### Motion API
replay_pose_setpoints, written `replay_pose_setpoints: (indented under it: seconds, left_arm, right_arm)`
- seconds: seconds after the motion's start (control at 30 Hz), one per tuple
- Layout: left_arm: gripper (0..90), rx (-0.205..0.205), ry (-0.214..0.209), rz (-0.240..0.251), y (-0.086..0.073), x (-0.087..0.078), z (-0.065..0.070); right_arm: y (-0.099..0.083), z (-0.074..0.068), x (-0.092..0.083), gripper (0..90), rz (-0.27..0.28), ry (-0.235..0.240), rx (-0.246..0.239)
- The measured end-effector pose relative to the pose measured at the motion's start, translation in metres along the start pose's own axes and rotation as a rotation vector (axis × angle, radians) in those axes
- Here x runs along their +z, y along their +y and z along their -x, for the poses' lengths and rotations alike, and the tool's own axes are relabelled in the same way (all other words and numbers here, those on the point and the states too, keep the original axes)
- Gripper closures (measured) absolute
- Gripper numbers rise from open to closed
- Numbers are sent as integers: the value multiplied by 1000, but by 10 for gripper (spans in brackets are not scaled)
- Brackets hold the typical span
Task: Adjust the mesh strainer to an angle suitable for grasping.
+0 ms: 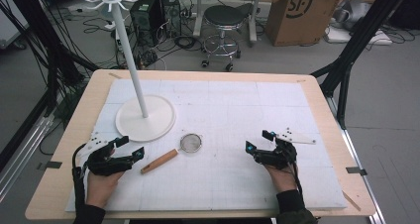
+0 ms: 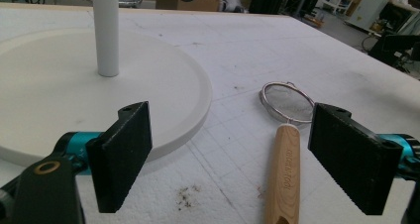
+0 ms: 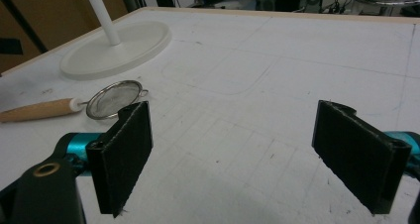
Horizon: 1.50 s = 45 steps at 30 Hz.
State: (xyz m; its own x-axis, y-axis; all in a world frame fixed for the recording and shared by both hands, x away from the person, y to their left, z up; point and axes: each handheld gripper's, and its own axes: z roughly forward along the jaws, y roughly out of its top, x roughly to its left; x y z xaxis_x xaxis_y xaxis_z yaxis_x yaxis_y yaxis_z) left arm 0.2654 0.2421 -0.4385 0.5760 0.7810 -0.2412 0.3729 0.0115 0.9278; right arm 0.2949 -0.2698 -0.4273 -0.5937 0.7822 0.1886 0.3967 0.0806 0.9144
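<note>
At the left of the table (image 1: 317, 92), seen from the high view, a person's left hand (image 1: 101, 183) holds the left gripper (image 1: 133, 148) low over the white mat (image 1: 233, 110), its jaws spread apart with nothing between them. Just beyond it stands a white rack stand (image 1: 130, 50), its round base (image 1: 145, 119) resting flat on the mat and its thin pole rising upright to a crown of hooks.

Right of the left gripper lies a small mesh strainer (image 1: 173, 152) with a light wooden handle (image 1: 159, 161); it lies at a slant, handle end nearest the left gripper, its round metal sieve bowl (image 1: 190, 142) toward the middle of the mat and just off the base's rim. In the left gripper view the strainer (image 2: 285, 144) lies on the mat ahead, its handle (image 2: 283, 177) running between the two black pads (image 2: 124, 152) but nearer the right-hand one, touched by neither; the base (image 2: 163, 87) fills the left side.

Farther right, well apart from the strainer, the right hand (image 1: 283, 177) holds the right gripper (image 1: 258, 140), also released, jaws wide and clasping nothing. The right gripper view looks across bare mat between its pads (image 3: 125, 154), with the strainer (image 3: 86, 105) and the stand (image 3: 116, 43) off to the upper left.

On the floor behind the table are a round black stool (image 1: 225, 18) and a cardboard box (image 1: 299, 11).
</note>
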Motion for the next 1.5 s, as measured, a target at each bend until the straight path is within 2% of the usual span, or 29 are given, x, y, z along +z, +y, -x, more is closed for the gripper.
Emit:
replay_pose_setpoints:
  seconds: [1.13,1.23,1.33,1.43,1.5]
  left_arm:
    - [182,6,7,-5,-1,1,1]
    - [182,4,6,-2,-1,1,1]
    - [182,2,7,0,0,0,0]
    - [182,-1,7,2,0,0,0]
    - [182,1,6,3,0,0,0]
  right_arm:
    - [0,-2,2,151,3,7,-13]
    - [1,-6,4,151,-3,31,-11]
    - [2,-14,10,155,-6,70,-30]
    - [6,-20,15,161,-8,123,-17]
    - [9,-25,17,161,-17,138,-26]
